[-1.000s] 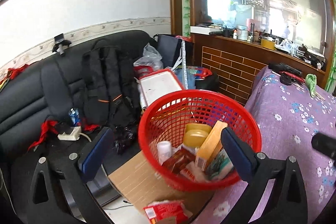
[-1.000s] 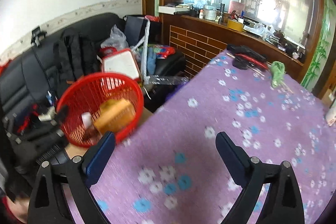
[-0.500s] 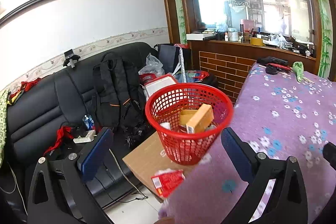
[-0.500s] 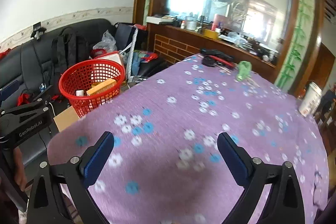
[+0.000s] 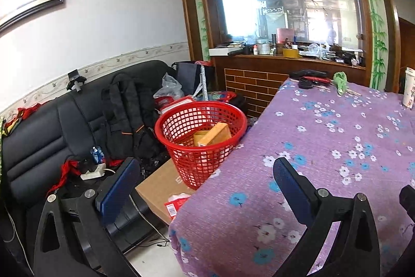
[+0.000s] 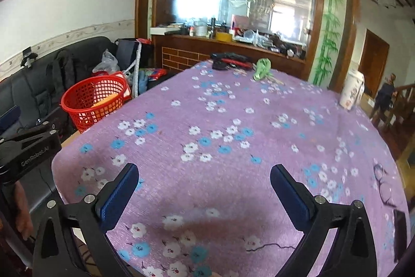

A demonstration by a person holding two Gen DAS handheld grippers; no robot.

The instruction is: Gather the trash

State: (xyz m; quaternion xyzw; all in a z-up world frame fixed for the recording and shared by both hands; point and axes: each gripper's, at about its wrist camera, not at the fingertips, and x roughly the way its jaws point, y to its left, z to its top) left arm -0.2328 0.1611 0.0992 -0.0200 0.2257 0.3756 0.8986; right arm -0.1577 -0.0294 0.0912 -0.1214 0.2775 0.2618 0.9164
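A red mesh basket (image 5: 199,134) holds a yellow box and other trash; it stands on a cardboard box (image 5: 160,186) beside the purple flowered table (image 5: 324,147). It also shows in the right wrist view (image 6: 94,101) at the left. My left gripper (image 5: 205,188) is open and empty, held back from the basket over the table's corner. My right gripper (image 6: 205,191) is open and empty above the table (image 6: 233,134). A red wrapper (image 5: 177,203) lies on the cardboard box's near edge.
A black sofa (image 5: 52,126) with a backpack (image 5: 127,110) and clutter is at the left. A green crumpled item (image 6: 262,68), black and red tools (image 6: 228,60) and a white cup (image 6: 351,90) sit at the table's far side. Glasses (image 6: 384,186) lie at right.
Both grippers have pulled back and up from the basket. The basket looks smaller and farther now, and more of the table has come into both views.
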